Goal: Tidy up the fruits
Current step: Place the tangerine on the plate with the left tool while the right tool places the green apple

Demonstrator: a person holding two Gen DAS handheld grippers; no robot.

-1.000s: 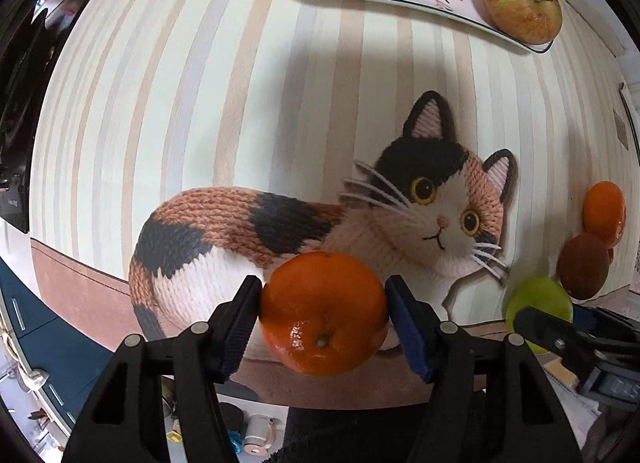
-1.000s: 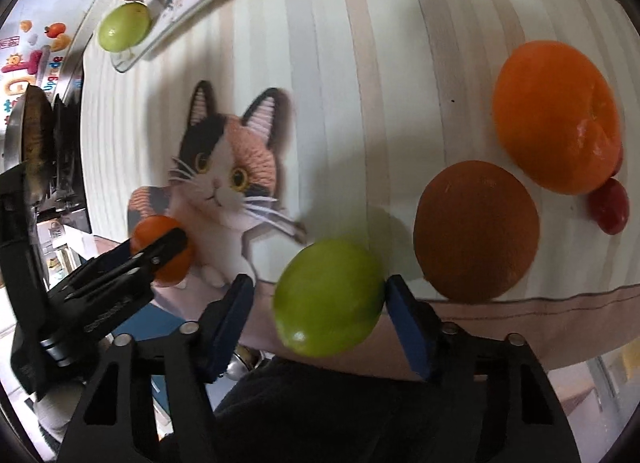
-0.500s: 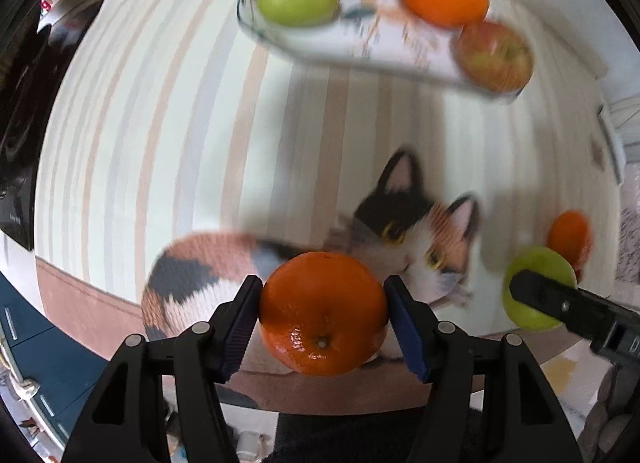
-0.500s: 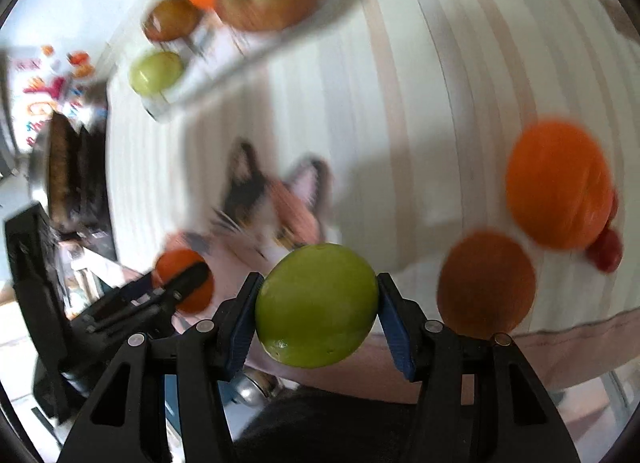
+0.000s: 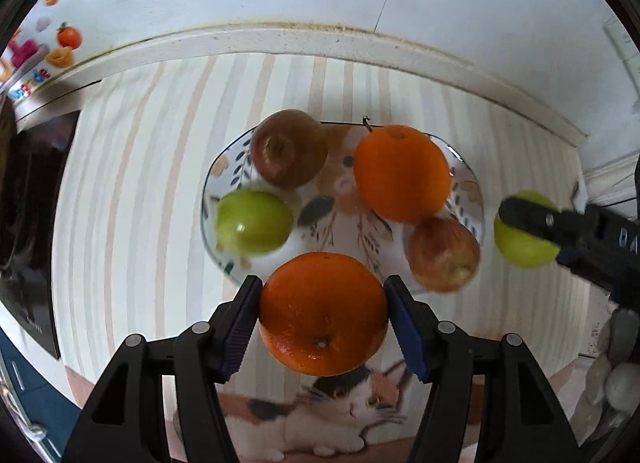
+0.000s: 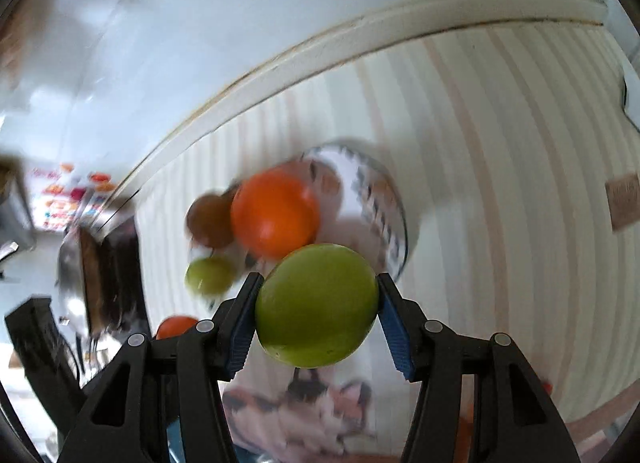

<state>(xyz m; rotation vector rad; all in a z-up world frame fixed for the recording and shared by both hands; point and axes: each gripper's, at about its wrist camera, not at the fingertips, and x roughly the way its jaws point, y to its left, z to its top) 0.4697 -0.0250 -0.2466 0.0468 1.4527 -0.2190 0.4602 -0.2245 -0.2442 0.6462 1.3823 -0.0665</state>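
Note:
My left gripper (image 5: pixel 323 313) is shut on an orange (image 5: pixel 322 313) and holds it in the air just before the near rim of the patterned plate (image 5: pixel 468 183). On the plate lie a brown-red apple (image 5: pixel 289 148), a green apple (image 5: pixel 253 221), a big orange (image 5: pixel 402 172) and a red-yellow apple (image 5: pixel 443 253). My right gripper (image 6: pixel 317 305) is shut on a green apple (image 6: pixel 317 305), raised to the right of the plate; it shows at the right of the left wrist view (image 5: pixel 524 233). The right wrist view is blurred.
A striped cloth with a knitted cat picture (image 5: pixel 320 415) covers the table. A white ledge and wall (image 5: pixel 320 39) run behind the plate. A dark appliance (image 5: pixel 28 223) stands at the table's left edge. Fridge magnets (image 5: pixel 48 51) show far left.
Both grippers have lifted their fruit off the cloth and moved forward to the plate. The loose fruits at the table's right front have dropped out of view.

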